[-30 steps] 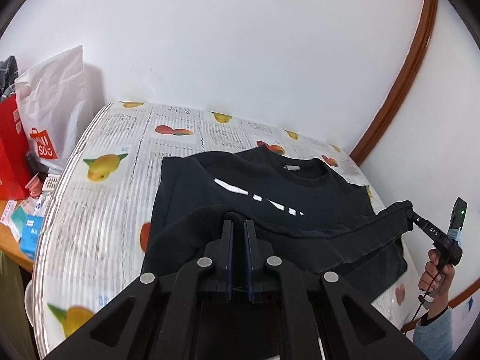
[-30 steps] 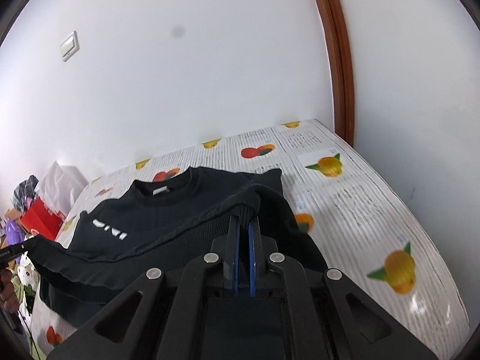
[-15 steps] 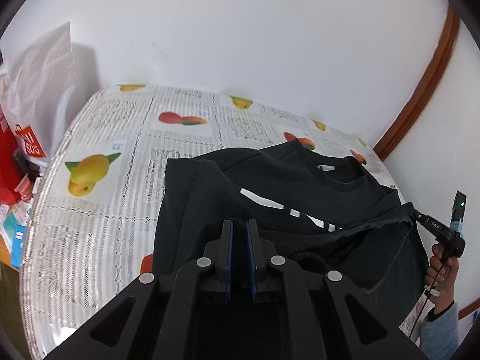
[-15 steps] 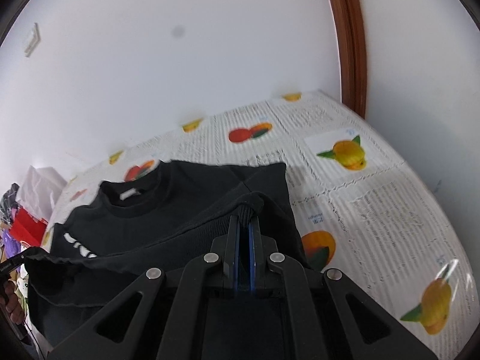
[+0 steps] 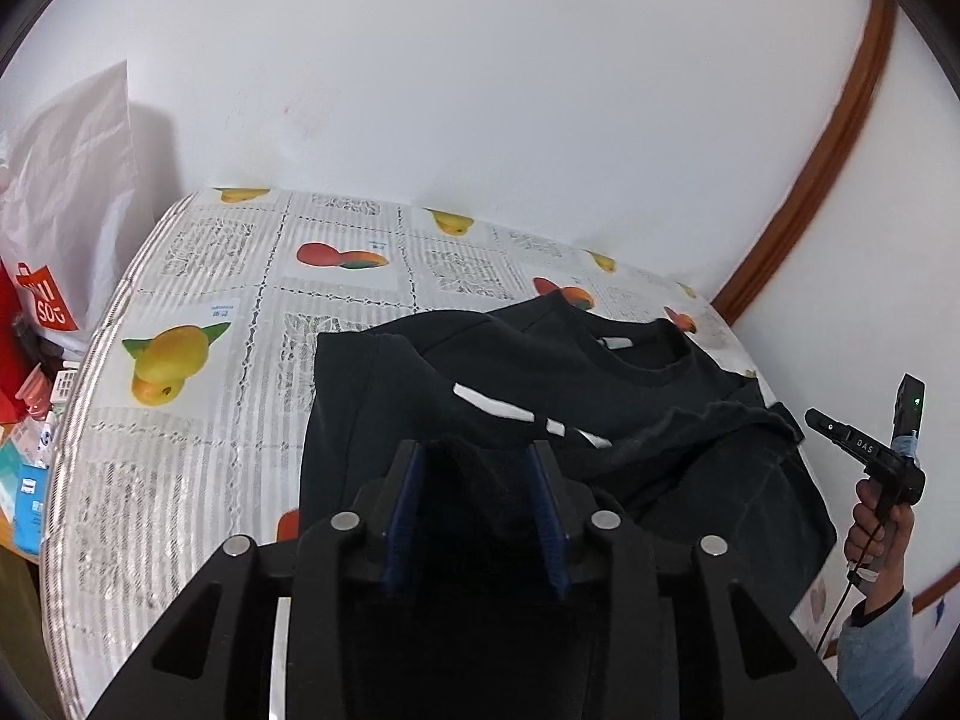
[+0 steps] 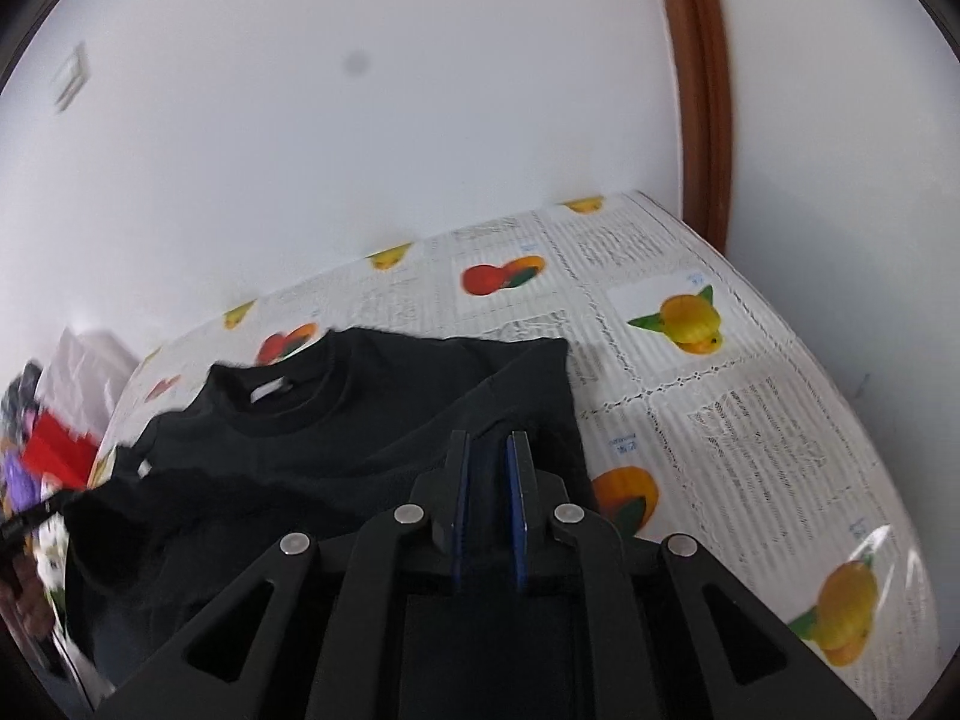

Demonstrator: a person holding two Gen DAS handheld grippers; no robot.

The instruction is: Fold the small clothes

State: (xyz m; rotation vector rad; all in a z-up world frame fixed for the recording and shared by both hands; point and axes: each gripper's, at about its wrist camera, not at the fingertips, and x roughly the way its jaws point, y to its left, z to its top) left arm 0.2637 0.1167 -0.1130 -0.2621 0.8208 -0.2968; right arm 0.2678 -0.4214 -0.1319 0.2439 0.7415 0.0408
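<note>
A black sweatshirt with a white chest print lies on the fruit-print tablecloth, its lower part folded up over the chest. My left gripper is open over the folded hem at the sweatshirt's left side. My right gripper is open over the hem at the sweatshirt's right side, with black cloth still between its fingers. The right gripper also shows in the left wrist view, held by a hand beside the cloth.
A white and red shopping bag and small boxes stand off the table's left edge. White walls close the back, with a brown wooden trim at the right. Tablecloth lies bare to the right of the sweatshirt.
Both grippers carried the sweatshirt's lower edge forward over the chest, then opened and let the cloth go. The fold now rests on the sweatshirt.
</note>
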